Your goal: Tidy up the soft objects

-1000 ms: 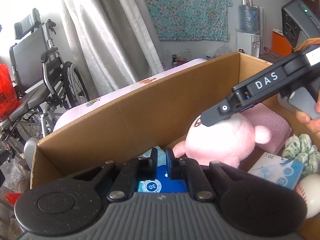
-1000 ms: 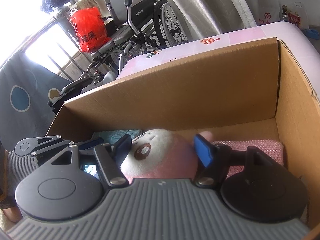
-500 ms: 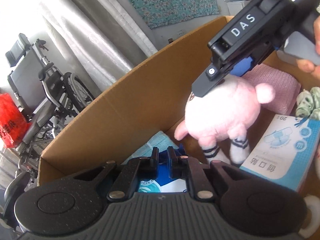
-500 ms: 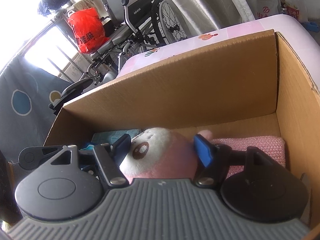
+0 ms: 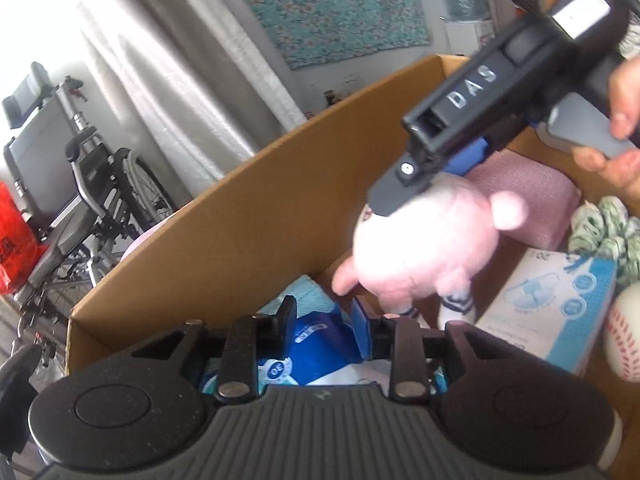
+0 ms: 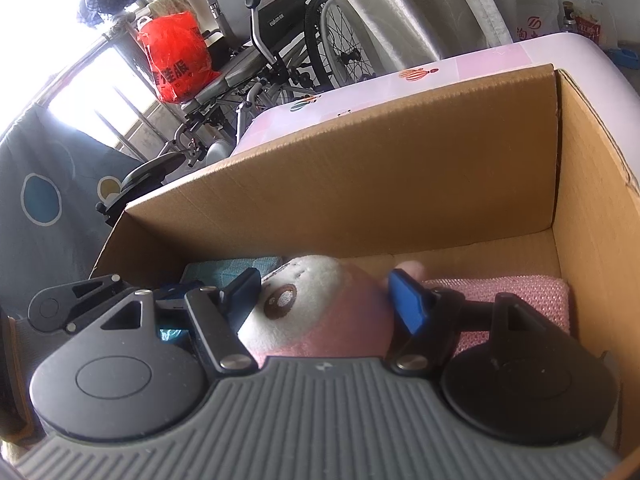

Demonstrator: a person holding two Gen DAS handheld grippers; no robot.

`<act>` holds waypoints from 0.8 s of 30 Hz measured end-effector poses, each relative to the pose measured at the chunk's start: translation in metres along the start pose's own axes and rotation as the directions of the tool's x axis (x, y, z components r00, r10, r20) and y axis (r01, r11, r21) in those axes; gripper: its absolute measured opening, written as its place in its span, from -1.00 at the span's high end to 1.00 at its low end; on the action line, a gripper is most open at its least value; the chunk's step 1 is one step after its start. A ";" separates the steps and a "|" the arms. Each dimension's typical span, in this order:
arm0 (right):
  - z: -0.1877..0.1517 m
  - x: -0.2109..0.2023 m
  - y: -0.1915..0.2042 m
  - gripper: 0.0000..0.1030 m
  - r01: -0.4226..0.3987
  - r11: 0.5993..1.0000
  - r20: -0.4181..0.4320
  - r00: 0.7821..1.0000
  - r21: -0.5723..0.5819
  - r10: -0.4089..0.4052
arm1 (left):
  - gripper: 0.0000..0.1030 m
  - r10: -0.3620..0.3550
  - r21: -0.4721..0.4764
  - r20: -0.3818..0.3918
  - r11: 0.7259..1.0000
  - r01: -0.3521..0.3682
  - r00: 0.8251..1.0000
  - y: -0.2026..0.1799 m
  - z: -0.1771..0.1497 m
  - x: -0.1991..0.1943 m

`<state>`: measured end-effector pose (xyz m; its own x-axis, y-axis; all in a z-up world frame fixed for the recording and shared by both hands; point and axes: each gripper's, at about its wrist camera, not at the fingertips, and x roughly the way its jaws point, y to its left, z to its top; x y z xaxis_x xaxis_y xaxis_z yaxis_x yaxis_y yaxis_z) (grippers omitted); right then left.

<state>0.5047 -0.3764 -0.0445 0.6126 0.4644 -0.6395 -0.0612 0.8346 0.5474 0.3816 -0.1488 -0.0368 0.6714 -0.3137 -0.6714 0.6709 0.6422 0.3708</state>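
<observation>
— Right side, what have you got?

— My right gripper [image 6: 324,300] is clamped on the pink plush toy [image 6: 320,312], one blue pad on each side of its head. Brown stitched eye faces my camera. Seen from the left wrist, the plush toy [image 5: 424,244] hangs clear of the box floor, striped legs dangling, with my right gripper [image 5: 432,176] pinching it from above.

— Where is that relative to the box?

— Inside the cardboard box [image 6: 360,168], below the rim, near the long far wall. Behind the toy, a pink knitted cloth [image 6: 520,292] lies on the floor of the box toward the right wall.

— Left side?

— My left gripper [image 5: 324,320] is low at the near end of the box, jaws apart, nothing gripped. Between and below the fingers lies a blue and white packet [image 5: 316,344]; I cannot tell whether the pads touch it. A teal cloth [image 5: 304,288] sits just beyond it against the wall.

— Other contents?

— To the right of the toy: a light blue printed carton [image 5: 548,308], a green and white knotted bundle [image 5: 608,232] behind it, a white ball with red stitching [image 5: 624,340] at the edge of view.

— Outside the box?

— A wheelchair [image 6: 288,40] with a red plastic bag [image 6: 176,56] on it, pale curtains [image 5: 180,80].
</observation>
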 end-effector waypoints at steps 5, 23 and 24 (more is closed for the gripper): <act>-0.001 -0.001 0.003 -0.36 0.006 1.000 0.002 1.000 -0.016 -0.006 | 0.02 0.007 0.124 -0.007 0.992 -0.007 1.000 -0.023 -0.005 0.005; -0.001 0.002 0.007 -0.43 0.007 0.999 -0.009 1.000 -0.047 -0.008 | -0.20 0.032 0.039 -0.072 0.999 -0.029 0.997 -0.003 -0.004 0.014; -0.001 0.002 0.009 -0.43 0.009 0.998 -0.008 1.000 -0.061 -0.010 | -0.20 0.028 0.043 -0.070 0.999 -0.025 0.997 -0.004 -0.004 0.014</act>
<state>0.5043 -0.3672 -0.0414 0.6067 0.4586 -0.6493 -0.1036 0.8555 0.5074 0.3871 -0.1526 -0.0502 0.6666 -0.2460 -0.7036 0.6666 0.6192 0.4151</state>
